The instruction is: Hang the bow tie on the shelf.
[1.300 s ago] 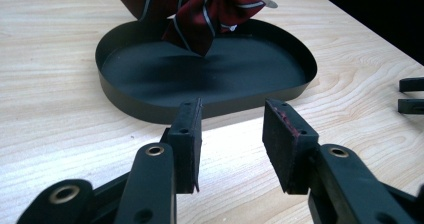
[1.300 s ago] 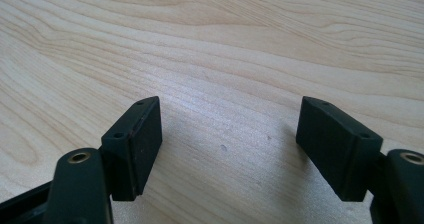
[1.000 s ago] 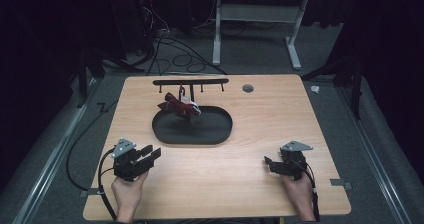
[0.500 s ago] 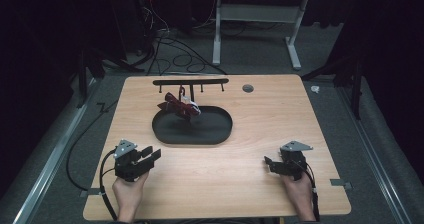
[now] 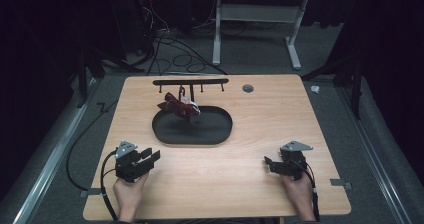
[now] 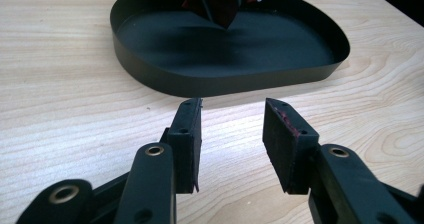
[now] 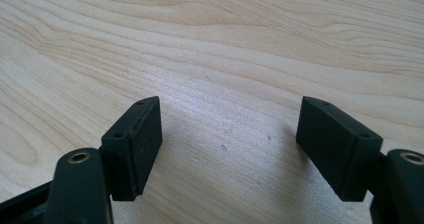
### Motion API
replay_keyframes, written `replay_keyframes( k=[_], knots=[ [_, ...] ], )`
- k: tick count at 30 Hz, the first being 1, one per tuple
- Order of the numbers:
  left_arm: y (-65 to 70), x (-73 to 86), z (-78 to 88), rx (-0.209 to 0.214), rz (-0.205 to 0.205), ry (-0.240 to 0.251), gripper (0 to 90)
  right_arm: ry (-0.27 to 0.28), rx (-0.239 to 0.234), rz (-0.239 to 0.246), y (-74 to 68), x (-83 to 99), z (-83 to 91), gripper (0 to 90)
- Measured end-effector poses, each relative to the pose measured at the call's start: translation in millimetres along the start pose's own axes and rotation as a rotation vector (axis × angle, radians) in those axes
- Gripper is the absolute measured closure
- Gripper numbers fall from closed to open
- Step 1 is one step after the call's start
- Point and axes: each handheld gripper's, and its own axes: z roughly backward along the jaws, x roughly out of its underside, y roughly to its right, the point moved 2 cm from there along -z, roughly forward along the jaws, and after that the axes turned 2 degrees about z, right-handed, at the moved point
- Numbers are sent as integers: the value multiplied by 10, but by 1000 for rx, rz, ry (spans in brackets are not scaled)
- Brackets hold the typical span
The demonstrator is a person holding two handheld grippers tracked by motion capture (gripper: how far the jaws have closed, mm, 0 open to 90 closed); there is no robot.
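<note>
Pale wood grain covers the table [image 5: 240,184], which stands on grey carpet with dark cables lying on the floor beyond its far edge. A black oval tray [image 5: 220,134] sits a little left of the middle of the table. Just behind it stands a low black rack [image 5: 190,82] with short pegs. A dark red, crumpled-looking thing with white parts [image 5: 179,105] hangs from a peg over the far left part of the tray; what exactly it is cannot be told.

At the near left, a hand [image 5: 127,194] holds the left gripper [image 5: 152,155] on the table, pointed toward the tray. In the left gripper view its jaws stand apart with bare wood between them, and the tray [image 6: 225,79] lies just ahead, the red thing [image 6: 220,4] above its floor.

At the near right, the other hand [image 5: 299,194] holds the right gripper [image 5: 268,163], well apart from the tray. In the right gripper view its jaws are spread wide over bare table [image 7: 225,44], pinching nothing.
</note>
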Motion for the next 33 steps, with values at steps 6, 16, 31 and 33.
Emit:
replay_keyframes(
  k=[6, 16, 31, 33],
  knots=[
    [-19, 29, -41, -17, -12, -12, 595, -1, 0, -2, -1, 0, 1, 279],
    [-47, 102, -150, -42, -24, -47, 589, -2, 0, -1, -1, 0, 2, 278],
    [-74, 173, -300, -80, -33, -68, 586, -2, 0, -1, -1, 0, 2, 278],
    [-73, 179, -312, -79, -28, -67, 585, -2, 0, 1, 0, 0, 1, 278]
  ],
)
